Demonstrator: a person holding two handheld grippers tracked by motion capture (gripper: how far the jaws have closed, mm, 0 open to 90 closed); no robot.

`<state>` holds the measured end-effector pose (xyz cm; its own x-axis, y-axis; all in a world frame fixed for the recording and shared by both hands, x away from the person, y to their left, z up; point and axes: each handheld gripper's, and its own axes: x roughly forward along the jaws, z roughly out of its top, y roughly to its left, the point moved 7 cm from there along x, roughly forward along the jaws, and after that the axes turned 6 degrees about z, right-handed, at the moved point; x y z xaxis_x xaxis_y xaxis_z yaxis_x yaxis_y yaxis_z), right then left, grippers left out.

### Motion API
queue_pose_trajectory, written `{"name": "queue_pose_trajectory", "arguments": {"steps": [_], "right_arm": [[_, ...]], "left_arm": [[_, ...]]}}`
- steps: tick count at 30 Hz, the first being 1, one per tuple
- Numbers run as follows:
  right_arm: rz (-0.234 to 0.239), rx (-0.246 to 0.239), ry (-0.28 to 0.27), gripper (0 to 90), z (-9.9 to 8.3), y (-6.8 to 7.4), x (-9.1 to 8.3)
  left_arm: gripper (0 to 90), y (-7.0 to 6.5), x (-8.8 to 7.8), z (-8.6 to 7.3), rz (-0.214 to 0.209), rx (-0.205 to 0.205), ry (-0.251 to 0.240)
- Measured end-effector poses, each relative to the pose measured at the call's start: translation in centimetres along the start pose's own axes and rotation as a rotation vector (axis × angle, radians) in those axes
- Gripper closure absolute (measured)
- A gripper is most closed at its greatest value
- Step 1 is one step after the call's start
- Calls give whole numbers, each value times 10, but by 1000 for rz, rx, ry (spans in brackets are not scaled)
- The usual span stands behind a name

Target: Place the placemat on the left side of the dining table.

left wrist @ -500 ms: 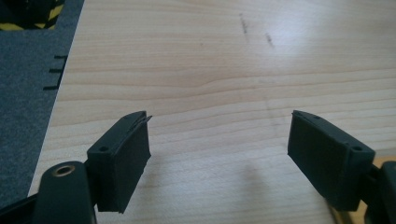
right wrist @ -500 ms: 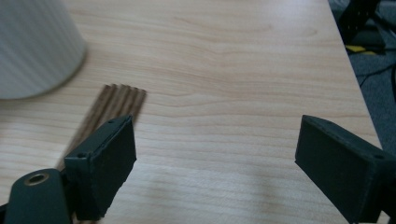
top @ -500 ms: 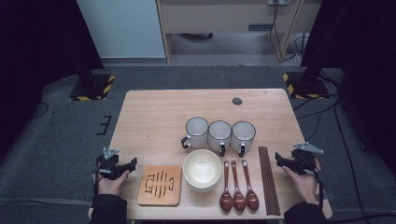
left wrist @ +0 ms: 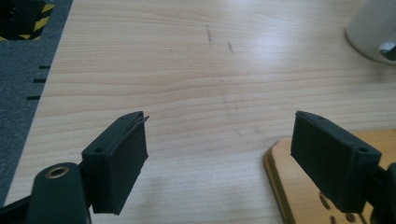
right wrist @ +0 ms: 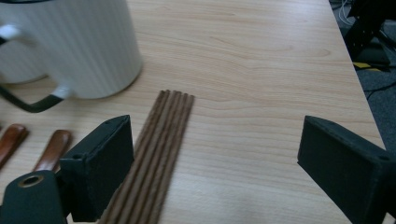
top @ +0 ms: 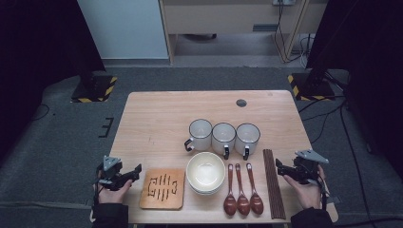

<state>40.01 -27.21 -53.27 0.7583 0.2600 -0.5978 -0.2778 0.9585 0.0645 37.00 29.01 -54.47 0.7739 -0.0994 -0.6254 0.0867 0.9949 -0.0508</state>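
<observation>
Chopsticks (top: 273,183): lay as one flat bundle of dark wooden sticks at the right end of the table, lengthwise toward the person, just beside the rightmost spoon. In the right gripper view the bundle (right wrist: 156,154) ran up past the inner jaw, tips stopping short of a mug.
Right gripper (top: 284,170): hovered just right of the bundle, near the table's right edge; jaws spread wide, nothing between them, pads clear of the sticks.
Coaster (top: 162,188): carved wooden square, flat near the front edge, left of the bowls; its corner (left wrist: 299,186) showed under the left gripper's right jaw.
Left gripper (top: 134,173): held level just left of the coaster, jaws spread wide and empty.
Bowls (top: 205,172): white stack between coaster and spoons, untouched.
Spoons (top: 243,192): three brown ones side by side, bowls toward the person, near the bundle.
Mugs (top: 224,137): three white, in a row behind the bowls, handles toward the front.
Table (top: 157,123): light wood, rear half bare.
Step in hand (judged): approach before a first pick, each gripper facing its nearest item.
Technique note, right: centre the jaws across the bundle's width, come down square, close on a single pair only if the sticks separate; avoid nudging the spoons.
Technique note, left: a flat coaster offers little edge; take it at the near corner, lifting one side first.
Risk: sticks may roll apart or fan out under a skewed pinch.
</observation>
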Motion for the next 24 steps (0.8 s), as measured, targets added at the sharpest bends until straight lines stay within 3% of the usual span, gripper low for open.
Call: {"name": "queue_pose_trajectory", "arguments": {"steps": [3,18,24], "right_arm": [[36,-16,-11,85,0,18,-7],[91,-40,-14,88,-8,57,-22],[135,-83,-8,75,-11,76,-24]], "left_arm": [[169,-9,-3,-3,-5,26,4],[131,-39,6,-20,-35,121,85],[113,-48,10,-25,-55,152,109]]}}
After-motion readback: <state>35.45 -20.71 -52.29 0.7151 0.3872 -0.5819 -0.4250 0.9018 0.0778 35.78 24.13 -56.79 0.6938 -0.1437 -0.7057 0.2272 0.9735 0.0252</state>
